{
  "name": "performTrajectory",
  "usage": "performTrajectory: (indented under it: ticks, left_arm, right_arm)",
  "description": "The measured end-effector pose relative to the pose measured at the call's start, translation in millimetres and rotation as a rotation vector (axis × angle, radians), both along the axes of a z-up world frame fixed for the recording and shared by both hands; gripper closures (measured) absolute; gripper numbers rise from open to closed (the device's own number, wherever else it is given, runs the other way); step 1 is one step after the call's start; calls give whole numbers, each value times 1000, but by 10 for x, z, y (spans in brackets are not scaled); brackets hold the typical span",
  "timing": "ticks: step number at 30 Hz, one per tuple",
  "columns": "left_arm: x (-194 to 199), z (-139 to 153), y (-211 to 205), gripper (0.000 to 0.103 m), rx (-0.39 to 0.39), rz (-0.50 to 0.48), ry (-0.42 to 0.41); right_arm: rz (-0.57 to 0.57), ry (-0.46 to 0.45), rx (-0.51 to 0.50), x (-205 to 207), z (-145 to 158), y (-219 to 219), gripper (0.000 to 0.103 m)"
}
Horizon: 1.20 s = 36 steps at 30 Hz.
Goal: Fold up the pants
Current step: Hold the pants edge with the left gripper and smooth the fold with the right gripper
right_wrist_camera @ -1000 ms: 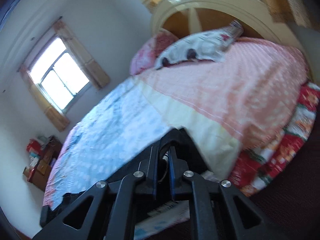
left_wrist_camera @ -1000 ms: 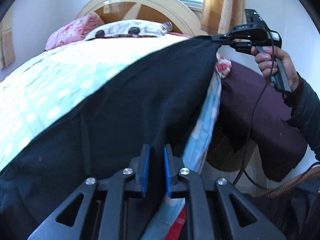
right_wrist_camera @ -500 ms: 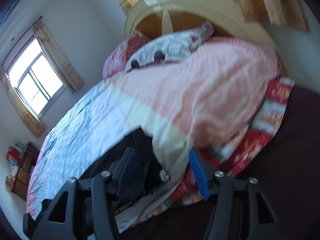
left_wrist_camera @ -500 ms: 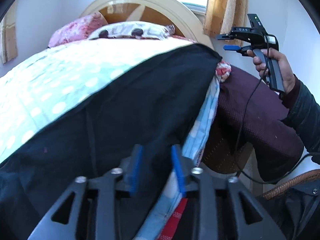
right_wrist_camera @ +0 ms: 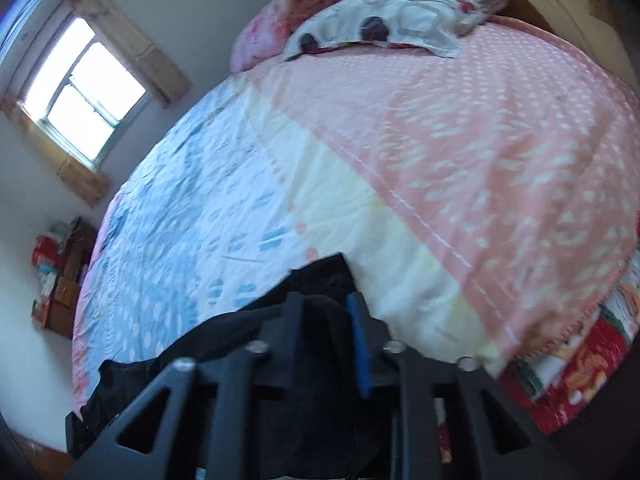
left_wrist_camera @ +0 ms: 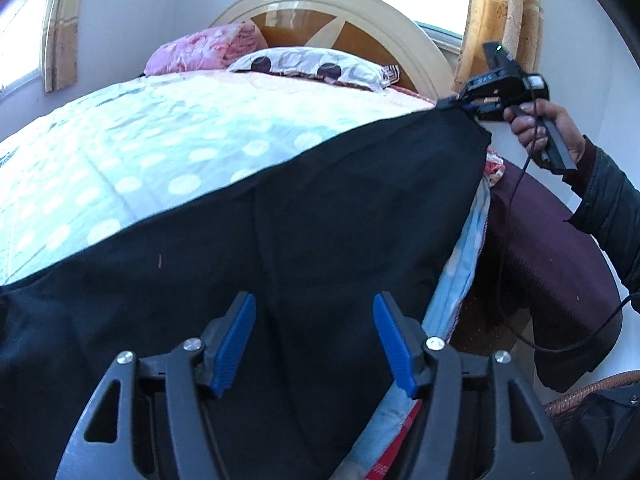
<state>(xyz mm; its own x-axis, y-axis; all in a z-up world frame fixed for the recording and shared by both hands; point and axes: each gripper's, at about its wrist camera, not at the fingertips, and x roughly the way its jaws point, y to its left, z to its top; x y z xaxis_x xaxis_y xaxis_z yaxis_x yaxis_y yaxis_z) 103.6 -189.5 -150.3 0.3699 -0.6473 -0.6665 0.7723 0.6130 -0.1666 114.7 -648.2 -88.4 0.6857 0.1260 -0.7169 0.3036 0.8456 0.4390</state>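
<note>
Black pants lie spread on the bed. Left tongs are opening above them, gripping nothing; right tongs are closing on the pants' far corner.

White walls; curtained window bright; arched headboard; cluttered wooden shelf.

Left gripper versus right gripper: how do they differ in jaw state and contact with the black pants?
The left gripper has blue pads wide apart and opening, above the black pants without pinching them. The right gripper is closing on the pants' far corner, fabric between its jaws. Both reach toward the same garment on the bed.
</note>
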Motion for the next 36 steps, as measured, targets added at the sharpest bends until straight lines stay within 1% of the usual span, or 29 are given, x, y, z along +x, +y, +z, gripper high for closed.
performTrajectory:
  ticks: [1,3,5,6,7,8,9,10,11,12,13,15,17,18,20,21,22,23,24,25,27,28,30,31,32,33,35,36]
  left_arm:
    - [5,-15,-10,39,3,-1,3]
    - [15,-37,-25,39,3,-5,8]
    - [13,-40,-34,38,5,-10,7]
    - [12,-46,-45,36,6,-14,8]
    - [7,-49,-54,36,9,-16,7]
    - [3,-45,-54,36,11,-17,4]
    - [-2,-47,-58,36,13,-19,2]
    - [-8,-42,-54,36,13,-19,4]
    - [-12,-33,-52,36,10,-17,8]
    - [-16,-17,-41,36,1,-19,17]
    - [-14,-3,-36,36,-6,-20,23]
    - [-38,19,-25,36,-1,-13,18]
    - [-44,37,-21,36,-4,-10,25]
    - [-45,48,-15,36,-9,-7,24]
    - [-46,64,-13,36,-12,2,18]
    - [-34,60,-12,36,-9,10,18]
    - [-23,48,-9,36,-10,16,21]
    - [-15,30,4,36,-11,19,28]
    - [-7,8,18,36,-7,26,32]
    - [-5,-9,36,36,-1,35,34]
    - [6,-34,73,36,6,47,35]
    - [3,-31,91,36,4,50,34]
    - [1,-25,133,36,1,55,40]
    - [-5,-17,155,36,0,57,41]
    - [-12,-12,173,36,-5,59,42]
    - [-17,-11,189,36,-9,61,45]
    - [-16,3,204,36,-25,65,50]
    - [-19,10,206,35,-37,64,51]
  right_arm:
    - [4,-25,-10,-20,36,29,90]
    - [12,-132,-48,-123,175,126,91]
    - [4,-195,-116,-195,265,214,92]
    - [-20,-212,-186,-218,270,257,92]
    - [-41,-188,-234,-201,235,264,92]
    - [-60,-134,-271,-148,162,250,91]
    - [-67,-73,-277,-81,57,208,91]
    - [-77,-36,-265,-42,-38,152,91]
    - [-90,-16,-261,-32,-88,110,87]
    - [-118,-7,-264,-68,-98,65,70]
    - [-138,-22,-261,-120,-68,45,58]
    - [-175,-77,-258,-285,51,35,56]
    - [-204,-111,-294,-409,170,97,56]
    - [-194,-147,-307,-478,255,194,56]
    - [-123,-190,-293,-493,353,358,56]
    - [-46,-197,-259,-447,360,482,54]
    - [20,-191,-212,-375,326,574,52]
    - [57,-186,-184,-325,293,626,52]
    - [97,-173,-160,-244,234,690,52]
    - [120,-138,-162,-135,145,746,52]
    - [117,-40,-174,69,-92,740,52]
    - [95,-18,-171,127,-187,685,52]
    - [101,-82,-148,136,-198,592,52]
    - [100,-84,-118,94,-191,547,52]
    - [73,-108,-64,10,-136,461,52]
    - [50,-136,-33,-80,-85,397,52]
    - [11,-166,-6,-285,1,294,52]
    - [-18,-165,-3,-401,19,257,52]
